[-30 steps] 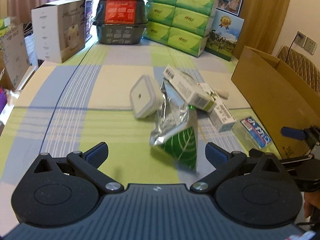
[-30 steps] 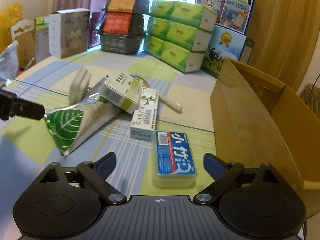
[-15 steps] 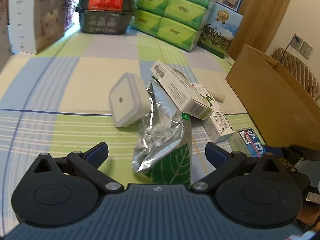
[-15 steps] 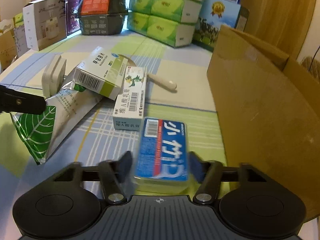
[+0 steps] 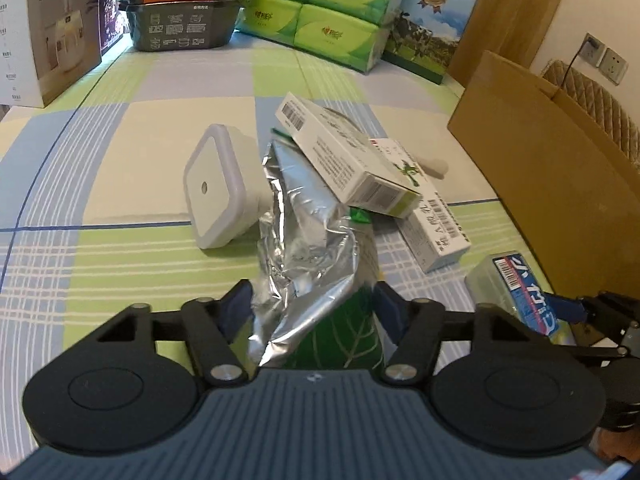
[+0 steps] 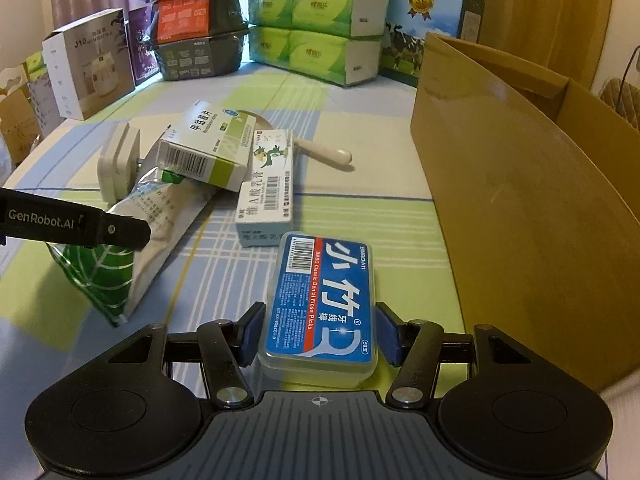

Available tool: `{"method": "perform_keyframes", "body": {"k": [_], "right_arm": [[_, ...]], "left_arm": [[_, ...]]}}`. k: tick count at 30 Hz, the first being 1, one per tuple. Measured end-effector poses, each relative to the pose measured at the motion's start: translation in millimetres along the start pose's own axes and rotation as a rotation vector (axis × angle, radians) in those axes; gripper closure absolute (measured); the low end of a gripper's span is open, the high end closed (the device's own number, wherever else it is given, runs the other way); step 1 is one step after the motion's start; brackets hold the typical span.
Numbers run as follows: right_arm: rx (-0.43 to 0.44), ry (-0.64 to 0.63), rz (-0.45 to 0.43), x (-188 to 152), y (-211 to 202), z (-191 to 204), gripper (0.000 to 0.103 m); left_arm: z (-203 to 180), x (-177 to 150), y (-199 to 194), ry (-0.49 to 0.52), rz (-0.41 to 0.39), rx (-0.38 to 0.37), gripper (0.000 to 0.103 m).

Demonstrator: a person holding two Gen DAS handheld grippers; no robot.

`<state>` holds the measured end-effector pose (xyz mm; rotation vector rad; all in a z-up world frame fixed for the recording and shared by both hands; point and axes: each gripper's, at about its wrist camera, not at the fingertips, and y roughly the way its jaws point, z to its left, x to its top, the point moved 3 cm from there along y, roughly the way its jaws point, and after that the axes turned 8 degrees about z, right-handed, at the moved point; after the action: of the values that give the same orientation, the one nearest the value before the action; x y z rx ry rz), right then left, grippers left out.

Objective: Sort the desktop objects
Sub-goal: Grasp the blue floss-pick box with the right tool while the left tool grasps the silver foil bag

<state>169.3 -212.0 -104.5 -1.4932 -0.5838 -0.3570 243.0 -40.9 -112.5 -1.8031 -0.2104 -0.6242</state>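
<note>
A silver foil bag with a green leaf print (image 5: pixel 308 248) lies on the checked tablecloth, and my left gripper (image 5: pixel 314 312) is shut on its near end. The clear dental floss box with a blue label (image 6: pixel 320 292) sits between the pads of my right gripper (image 6: pixel 319 334), which is shut on it, next to the open cardboard box (image 6: pixel 520 200). A white-green medicine box (image 5: pixel 348 160) rests on the bag's far end and on a white ointment box (image 5: pixel 436 224). A white square plug light (image 5: pixel 218 190) stands left of the bag.
A white-handled spoon (image 6: pixel 324 152) lies behind the boxes. Green tissue packs (image 5: pixel 320 12), stacked black containers (image 5: pixel 184 32), a humidifier box (image 5: pixel 44 36) and a milk carton (image 5: pixel 432 20) line the table's far edge.
Both grippers moved forward and closed. The right one took hold of the floss box; the left one closed on the near end of the foil bag.
</note>
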Motion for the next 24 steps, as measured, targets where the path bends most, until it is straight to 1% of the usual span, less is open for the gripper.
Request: {"method": "perform_keyframes", "body": {"k": [1,3,4,6,9,13,16,19,21,24], "right_arm": [[0.005,0.002,0.002,-2.2,-2.4,0.1,0.049],[0.013,0.002,0.004,-8.2,-8.7,0.1,0.049],[0.017,0.002,0.005,-11.0,-12.0,-0.8,0.049],[0.028,0.006,0.01,-18.5,-19.5,-2.6,0.049],[0.06,0.023,0.023,-32.1,-31.0,-5.0,0.049],[0.113,0.014,0.026,-46.6,-48.9,1.0,0.049],[0.136,-0.003,0.009,-52.7,-62.0,10.3,0.049],[0.142,-0.02,-0.005,-54.3,-67.8,18.1,0.049],[0.143,-0.026,-0.003,-55.2,-67.2,19.2,0.049],[0.138,-0.03,0.005,-56.6,-62.7,19.8,0.049]], "left_arm": [[-1.7,-1.7,-3.0,0.0,0.002,-0.003,0.052],[-7.3,-6.9,-10.7,0.008,0.011,-0.002,0.064],[-10.3,-11.6,-15.9,0.013,0.02,0.004,0.065],[-15.3,-23.4,-23.8,0.031,0.035,0.014,0.066],[-20.3,-47.0,-38.2,0.052,0.049,0.009,0.067],[-23.8,-83.5,-64.3,0.044,0.064,0.003,0.067],[-27.6,-107.0,-81.5,0.047,0.063,0.011,0.067],[-25.6,-123.0,-93.8,0.004,0.052,0.0,0.061],[-22.0,-124.4,-99.9,-0.019,0.026,0.008,0.048],[-13.7,-117.6,-100.4,-0.05,0.002,0.026,0.038]]}}
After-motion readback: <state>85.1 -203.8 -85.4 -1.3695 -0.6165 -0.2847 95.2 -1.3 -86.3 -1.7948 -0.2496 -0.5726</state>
